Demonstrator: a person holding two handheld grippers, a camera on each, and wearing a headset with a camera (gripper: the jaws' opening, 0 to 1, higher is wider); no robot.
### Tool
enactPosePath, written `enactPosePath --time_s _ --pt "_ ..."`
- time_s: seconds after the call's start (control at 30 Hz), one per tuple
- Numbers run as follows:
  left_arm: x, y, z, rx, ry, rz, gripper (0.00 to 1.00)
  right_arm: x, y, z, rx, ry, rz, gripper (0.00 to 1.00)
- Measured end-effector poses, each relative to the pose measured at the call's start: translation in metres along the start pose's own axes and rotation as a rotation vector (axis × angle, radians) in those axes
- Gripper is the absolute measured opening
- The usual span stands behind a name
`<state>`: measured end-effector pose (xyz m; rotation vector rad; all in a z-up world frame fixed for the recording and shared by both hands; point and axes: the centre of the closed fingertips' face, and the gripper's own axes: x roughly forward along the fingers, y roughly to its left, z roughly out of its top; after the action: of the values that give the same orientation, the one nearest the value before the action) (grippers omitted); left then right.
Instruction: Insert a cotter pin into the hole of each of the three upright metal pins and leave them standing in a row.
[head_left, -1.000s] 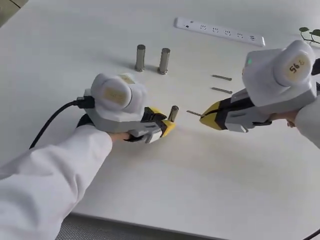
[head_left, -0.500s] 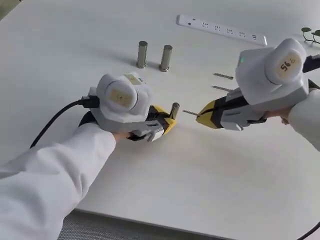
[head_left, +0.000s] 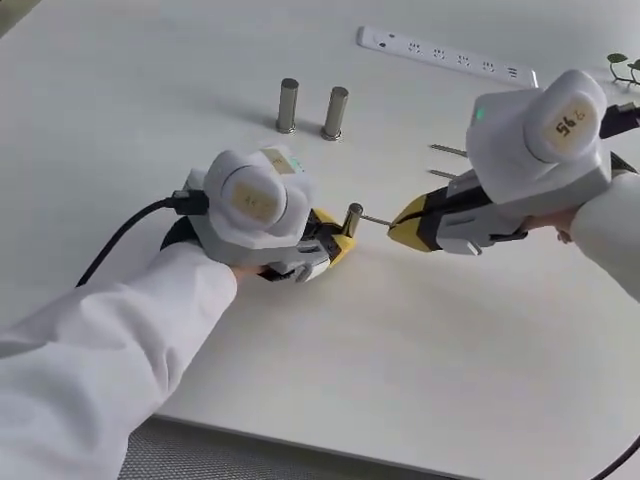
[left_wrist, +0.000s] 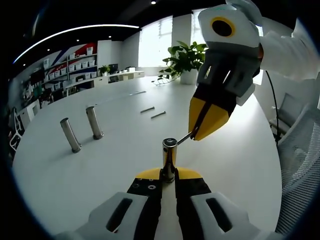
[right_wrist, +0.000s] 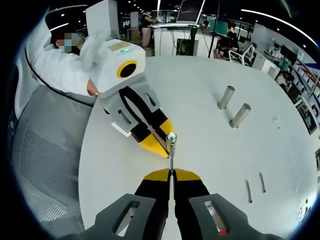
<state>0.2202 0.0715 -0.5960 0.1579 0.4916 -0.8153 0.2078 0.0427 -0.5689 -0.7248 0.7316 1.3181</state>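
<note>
Trouble from here would mostly be a matter of aim. In the head view, the left claw (head_left: 338, 246) is closed around the foot of a metal pin (head_left: 352, 218) standing on the desk (head_left: 400, 340). The right claw (head_left: 398, 226) pinches a cotter pin (head_left: 376, 220) whose free tip sits right at the pin's head; whether it has entered the hole I cannot tell. Behind, two other upright pins (head_left: 288, 105) stand well apart from the work with no cotters in them, and two spare cotter pins (head_left: 447, 151) lie on the desk off to the right. In the left gripper view the jaws clamp the metal pin low down, so a hard sideways push from the slanting cotter pin could lever it over or twist the hole off line. In the right gripper view the jaws are shut on the cotter pin's tail, leaving a long thin stretch free. If that tip meets the rim rather than the hole, I'd expect it to bend or slide back in the grip.
</note>
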Motion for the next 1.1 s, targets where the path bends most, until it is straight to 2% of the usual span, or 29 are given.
enactPosePath --time_s 0.2,0.57,0.7,0.97,1.1 --pt "0.000 0.000 0.000 -0.001 0.003 0.002 0.07 -0.003 0.001 0.005 0.007 -0.021 0.000 0.00" --pt "0.002 0.000 0.001 0.027 0.013 -0.001 0.07 0.003 0.000 0.003 -0.020 0.007 0.008 0.00" --pt "0.002 0.001 0.001 0.033 0.015 0.000 0.07 0.005 -0.003 0.007 -0.011 -0.002 0.008 0.00" --pt "0.004 0.002 -0.001 0.030 0.019 -0.001 0.07 0.014 -0.003 0.014 -0.042 0.009 0.014 0.00" --pt "0.004 0.002 -0.001 0.030 0.022 -0.002 0.07 0.016 -0.002 0.018 -0.105 0.027 0.014 0.00"
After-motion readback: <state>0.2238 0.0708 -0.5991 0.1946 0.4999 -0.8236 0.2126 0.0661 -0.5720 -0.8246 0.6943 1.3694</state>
